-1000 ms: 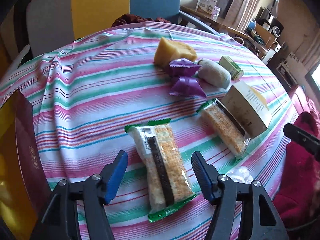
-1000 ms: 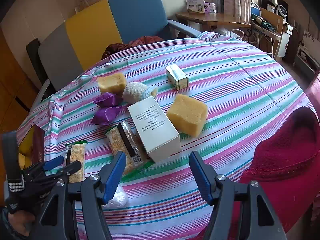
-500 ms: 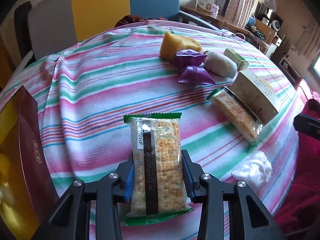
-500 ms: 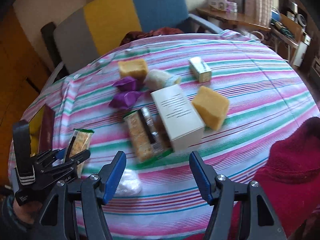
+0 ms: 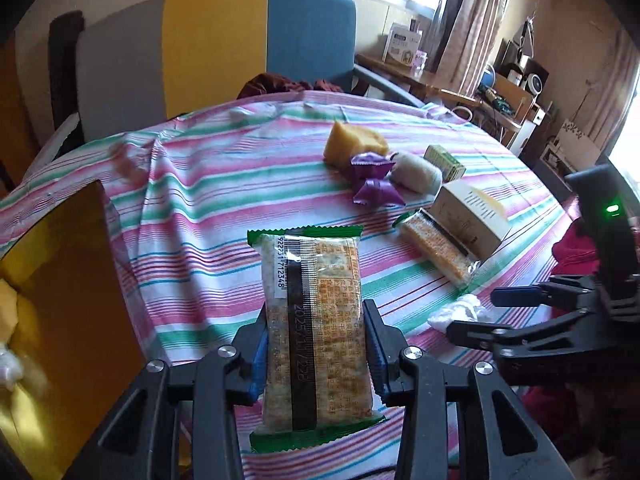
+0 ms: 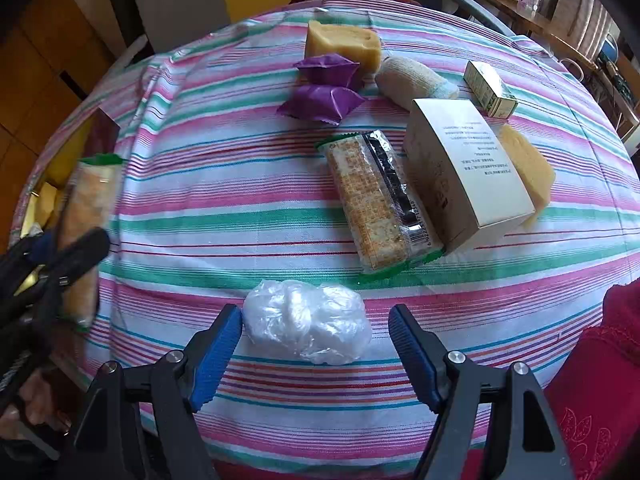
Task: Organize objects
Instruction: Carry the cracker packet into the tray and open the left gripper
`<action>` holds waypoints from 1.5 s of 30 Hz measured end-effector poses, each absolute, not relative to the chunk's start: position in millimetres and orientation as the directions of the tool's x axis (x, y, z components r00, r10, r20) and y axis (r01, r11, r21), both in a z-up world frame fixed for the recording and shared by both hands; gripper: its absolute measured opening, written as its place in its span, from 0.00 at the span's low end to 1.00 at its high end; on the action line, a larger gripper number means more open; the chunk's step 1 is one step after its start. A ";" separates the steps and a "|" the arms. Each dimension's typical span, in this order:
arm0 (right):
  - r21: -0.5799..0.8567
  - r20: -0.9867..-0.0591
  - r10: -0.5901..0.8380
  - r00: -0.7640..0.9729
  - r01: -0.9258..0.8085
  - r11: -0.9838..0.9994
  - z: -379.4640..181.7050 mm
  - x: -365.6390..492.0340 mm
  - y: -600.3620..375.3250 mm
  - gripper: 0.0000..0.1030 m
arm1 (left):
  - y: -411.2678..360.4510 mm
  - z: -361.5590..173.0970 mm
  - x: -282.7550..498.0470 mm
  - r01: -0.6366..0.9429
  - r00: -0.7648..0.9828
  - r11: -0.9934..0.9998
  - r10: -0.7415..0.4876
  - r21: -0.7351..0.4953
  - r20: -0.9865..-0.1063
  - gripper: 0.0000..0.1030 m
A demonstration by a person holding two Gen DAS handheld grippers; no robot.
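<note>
1. Our left tool (image 5: 316,350) clamps a cracker packet (image 5: 316,320) by its long sides, lifted above the striped desk (image 5: 200,208).
2. Our right tool (image 6: 316,344) gapes wide, gripping nothing.
3. A crumpled plastic bag (image 6: 308,326) lies between its fingers, touching the left pad (image 6: 218,354).

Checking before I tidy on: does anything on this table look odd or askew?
Mostly the cracker packet: it leans tilted against the white box, not flat. A crumpled plastic bag sits loose between the open right gripper.

Glossy plastic cracker packet (image 5: 316,320), woven striped cloth (image 6: 240,208) (matt), crinkled clear plastic bag (image 6: 306,330)
</note>
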State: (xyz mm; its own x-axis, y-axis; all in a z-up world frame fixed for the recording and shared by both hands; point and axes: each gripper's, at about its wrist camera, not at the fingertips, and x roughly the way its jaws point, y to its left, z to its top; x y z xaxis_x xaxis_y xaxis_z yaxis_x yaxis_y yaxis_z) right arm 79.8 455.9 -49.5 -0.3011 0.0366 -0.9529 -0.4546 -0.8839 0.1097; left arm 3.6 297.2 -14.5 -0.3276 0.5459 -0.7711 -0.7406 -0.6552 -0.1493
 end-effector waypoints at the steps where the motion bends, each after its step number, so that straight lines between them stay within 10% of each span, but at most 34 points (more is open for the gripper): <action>1: 0.098 -0.957 0.042 -0.288 -0.454 -0.885 -51.6 78.5 455.5 0.74 | 292.5 -11.7 4.1 -0.739 -0.330 -0.656 0.551 -0.154 -0.766 0.40; 6: 0.045 -0.955 0.091 -0.283 -0.438 -0.898 -52.0 77.7 451.1 0.54 | 268.3 -0.9 4.1 -0.721 -0.342 -0.670 0.567 -0.178 -0.749 0.40; 20: 0.042 -0.932 0.111 -0.346 -0.406 -0.913 -42.0 82.2 446.9 0.41 | 100.4 -3.5 -40.7 -0.427 -0.493 -0.894 0.358 -0.139 -0.793 0.40; 45: 0.022 -0.935 0.116 -0.336 -0.381 -0.924 -47.9 76.3 441.7 0.40 | 33.3 -56.6 -84.2 -0.249 -0.452 -0.967 0.168 -0.058 -0.876 0.41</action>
State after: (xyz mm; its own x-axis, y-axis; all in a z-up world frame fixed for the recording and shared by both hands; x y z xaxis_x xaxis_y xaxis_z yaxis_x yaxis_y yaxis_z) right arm 76.3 441.7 -47.9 -0.3360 0.1160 -0.9347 -0.3810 -0.9243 0.0223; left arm -84.2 33.3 -56.6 -0.4522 0.1684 -0.8759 -0.2486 -0.9669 -0.0575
